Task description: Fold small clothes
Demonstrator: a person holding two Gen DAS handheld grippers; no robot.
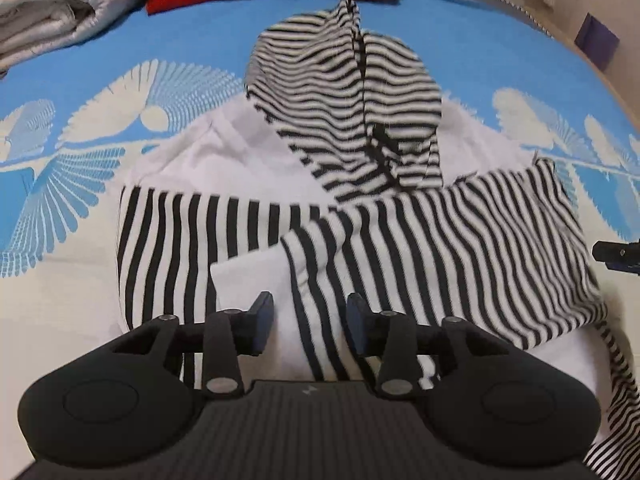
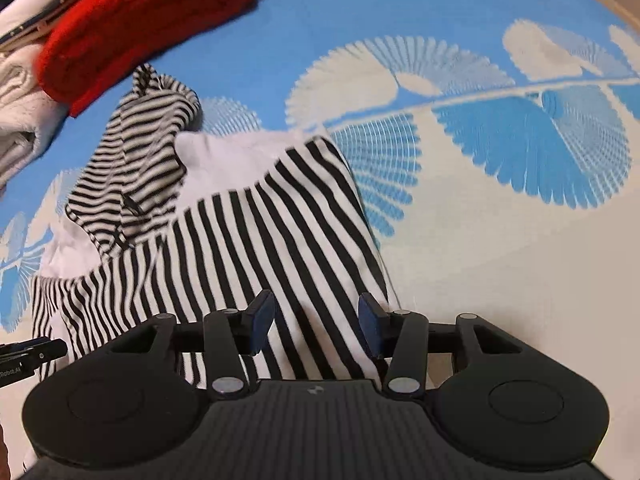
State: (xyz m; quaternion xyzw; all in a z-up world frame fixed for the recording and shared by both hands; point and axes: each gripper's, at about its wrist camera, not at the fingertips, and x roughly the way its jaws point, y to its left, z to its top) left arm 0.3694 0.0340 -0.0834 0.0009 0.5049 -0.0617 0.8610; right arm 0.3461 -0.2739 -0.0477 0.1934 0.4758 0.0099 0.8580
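While over striped hoodie (image 1: pixel 400 232), L tool (image 1: pixel 308 320) & R tool (image 2: pixel 316 322) part-open, empty, on blue bedspread (image 2: pixel 440 8).

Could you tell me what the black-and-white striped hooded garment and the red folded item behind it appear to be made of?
The black-and-white striped hooded garment looks like soft matte cotton-type knit: it drapes and wrinkles limply. The red folded item looks like thicker fuzzy fleece or wool, with a napped, rounded edge; which of the two cannot be told.

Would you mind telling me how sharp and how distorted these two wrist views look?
Left wrist view: strong fisheye bending, the bedspread curves upward at the edges; the striped garment is slightly smeared around the hood. Right wrist view: same barrel distortion; the red cloth is soft-edged, stripes near the jaws mildly blurred. Lighting is even, without glare.
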